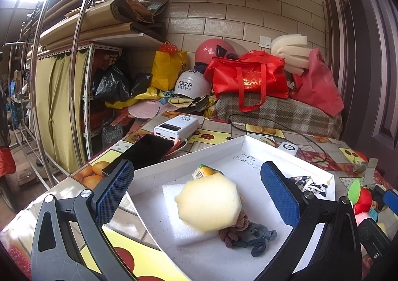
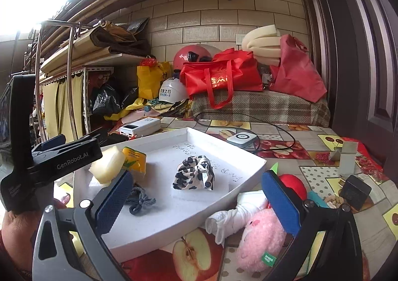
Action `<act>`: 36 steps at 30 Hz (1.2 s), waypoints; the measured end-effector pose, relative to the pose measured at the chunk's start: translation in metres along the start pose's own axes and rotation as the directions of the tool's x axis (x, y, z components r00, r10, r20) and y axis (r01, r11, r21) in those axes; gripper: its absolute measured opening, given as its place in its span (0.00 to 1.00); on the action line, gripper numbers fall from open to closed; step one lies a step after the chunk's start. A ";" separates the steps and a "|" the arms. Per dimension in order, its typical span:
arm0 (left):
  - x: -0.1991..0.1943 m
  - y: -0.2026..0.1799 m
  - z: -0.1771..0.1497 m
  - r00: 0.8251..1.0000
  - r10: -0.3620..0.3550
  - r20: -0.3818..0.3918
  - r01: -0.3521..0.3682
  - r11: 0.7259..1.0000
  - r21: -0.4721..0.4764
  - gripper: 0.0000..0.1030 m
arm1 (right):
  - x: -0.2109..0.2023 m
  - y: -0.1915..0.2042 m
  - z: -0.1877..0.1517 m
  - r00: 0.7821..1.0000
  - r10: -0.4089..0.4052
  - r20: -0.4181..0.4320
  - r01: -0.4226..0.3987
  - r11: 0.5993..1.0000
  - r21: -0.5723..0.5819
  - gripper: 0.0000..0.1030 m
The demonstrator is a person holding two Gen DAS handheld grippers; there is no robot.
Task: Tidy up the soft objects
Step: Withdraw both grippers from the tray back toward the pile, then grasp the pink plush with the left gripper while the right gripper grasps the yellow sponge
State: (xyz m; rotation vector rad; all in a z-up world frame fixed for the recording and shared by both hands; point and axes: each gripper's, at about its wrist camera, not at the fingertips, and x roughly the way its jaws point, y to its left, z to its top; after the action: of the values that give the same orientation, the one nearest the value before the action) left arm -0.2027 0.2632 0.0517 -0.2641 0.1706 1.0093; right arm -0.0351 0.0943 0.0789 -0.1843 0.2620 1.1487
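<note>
Your left claw [image 1: 196, 194] is wide open over the sponge [image 1: 210, 204], which sits in the white tray [image 1: 189, 154] on a foam pad. That one looks done. Your right claw [image 2: 196, 202] is wide open too, holding nothing. The pink plush [image 2: 258, 238] lies on the table, just outside the tray. It looks next: move right, go down around it, and squeeze gently.

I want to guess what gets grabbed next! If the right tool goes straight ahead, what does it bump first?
Probably the pink plush toy or the white glove beside it; both lie between the open right tool fingers. Depth is unclear.
</note>
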 end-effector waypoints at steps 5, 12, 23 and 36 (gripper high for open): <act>-0.017 -0.027 -0.006 0.994 -0.106 0.006 0.105 0.988 0.112 1.00 | -0.021 -0.025 -0.008 1.000 -0.010 -0.014 0.010 1.000 0.025 1.00; -0.030 -0.068 -0.015 0.951 -0.299 -0.081 0.310 0.926 0.216 1.00 | -0.045 -0.110 -0.025 0.977 -0.107 -0.184 0.124 0.988 0.086 1.00; -0.049 -0.150 -0.037 0.820 -0.488 -0.298 0.571 0.737 0.363 1.00 | -0.004 -0.130 -0.047 0.883 -0.038 -0.468 0.085 0.993 0.081 0.88; -0.023 -0.210 -0.062 0.782 -0.382 -0.492 0.597 0.688 0.413 0.69 | -0.017 -0.176 -0.061 0.864 -0.009 -0.504 0.141 0.964 0.226 0.39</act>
State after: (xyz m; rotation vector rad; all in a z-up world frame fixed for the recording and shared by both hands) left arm -0.0374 0.1204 0.0278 0.0443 0.6933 0.3099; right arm 0.1136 -0.0076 0.0277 -0.2604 0.8555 0.9613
